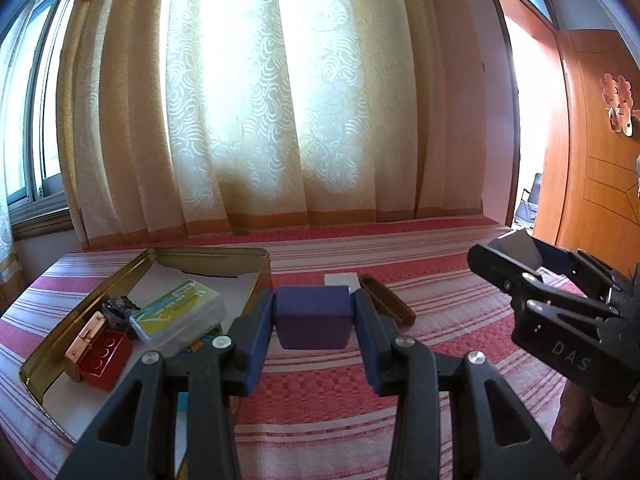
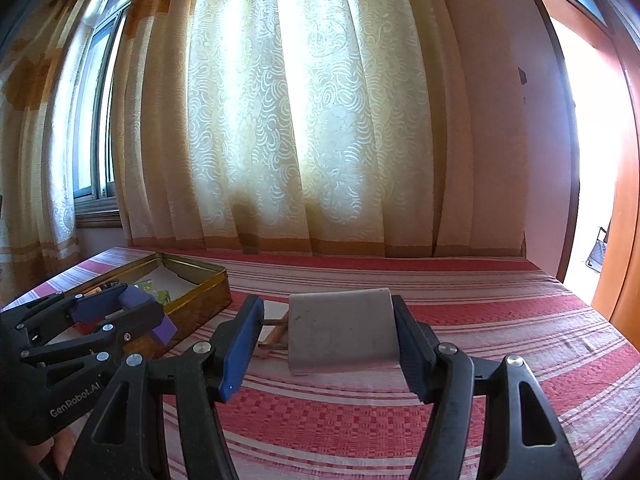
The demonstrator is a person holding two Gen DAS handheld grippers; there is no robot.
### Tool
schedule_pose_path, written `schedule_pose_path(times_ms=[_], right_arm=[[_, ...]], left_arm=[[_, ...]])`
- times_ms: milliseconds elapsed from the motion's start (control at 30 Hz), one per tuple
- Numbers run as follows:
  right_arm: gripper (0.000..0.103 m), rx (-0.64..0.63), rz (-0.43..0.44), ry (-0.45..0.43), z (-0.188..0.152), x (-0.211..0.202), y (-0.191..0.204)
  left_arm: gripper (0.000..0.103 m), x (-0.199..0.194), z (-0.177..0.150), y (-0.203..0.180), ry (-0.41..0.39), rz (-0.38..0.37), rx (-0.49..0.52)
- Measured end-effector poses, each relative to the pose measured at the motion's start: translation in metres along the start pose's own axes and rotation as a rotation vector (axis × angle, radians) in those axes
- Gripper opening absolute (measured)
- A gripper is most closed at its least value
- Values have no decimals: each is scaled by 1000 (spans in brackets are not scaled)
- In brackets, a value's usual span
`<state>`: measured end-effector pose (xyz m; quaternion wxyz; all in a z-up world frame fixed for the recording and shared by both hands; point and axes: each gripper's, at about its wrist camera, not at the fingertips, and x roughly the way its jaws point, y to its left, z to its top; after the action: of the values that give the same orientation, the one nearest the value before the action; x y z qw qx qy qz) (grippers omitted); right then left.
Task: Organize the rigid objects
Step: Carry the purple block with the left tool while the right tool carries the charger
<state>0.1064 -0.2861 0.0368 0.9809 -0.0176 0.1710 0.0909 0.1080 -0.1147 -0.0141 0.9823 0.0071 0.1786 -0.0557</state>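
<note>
Left gripper (image 1: 313,316) jaws clamp a matte purple block (image 1: 313,314) beside the brass-coloured tin (image 1: 208,254) — right gripper (image 2: 329,334) jaws hold a flat grey plate (image 2: 342,330), perhaps metal.

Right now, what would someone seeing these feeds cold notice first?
Both grippers are loaded: the left gripper clamps a purple block, and the right gripper holds a grey plate above the striped cloth. To the left sits an open gold tin already holding small items, with sunlit curtains behind.
</note>
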Motion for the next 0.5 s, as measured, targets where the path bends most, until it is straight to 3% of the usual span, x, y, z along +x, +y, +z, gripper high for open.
schedule_pose_path(times_ms=[500], right_arm=[[65, -17, 47, -2, -1, -2, 19]], left_arm=[[39, -9, -2, 12, -17, 13, -13]])
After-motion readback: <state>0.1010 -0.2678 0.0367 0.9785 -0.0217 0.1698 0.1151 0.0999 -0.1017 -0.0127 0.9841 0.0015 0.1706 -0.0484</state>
